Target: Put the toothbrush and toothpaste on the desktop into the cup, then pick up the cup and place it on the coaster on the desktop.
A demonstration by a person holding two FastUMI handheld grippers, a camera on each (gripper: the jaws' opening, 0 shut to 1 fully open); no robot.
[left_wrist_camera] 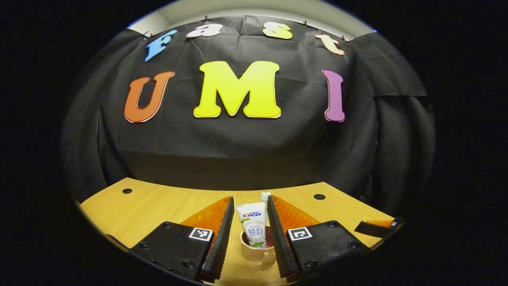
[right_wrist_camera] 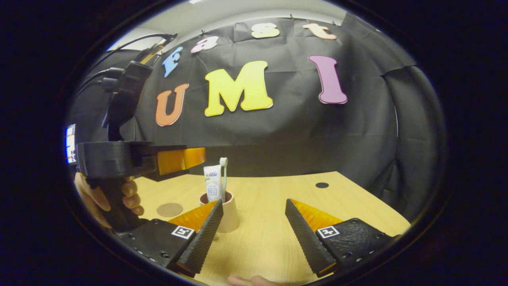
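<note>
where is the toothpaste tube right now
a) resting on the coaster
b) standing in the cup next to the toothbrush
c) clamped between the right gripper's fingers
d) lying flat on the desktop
b: the toothpaste tube stands upright in the cup beside the toothbrush, while the coaster lies bare to one side and the right gripper is open, off the cup.
</note>
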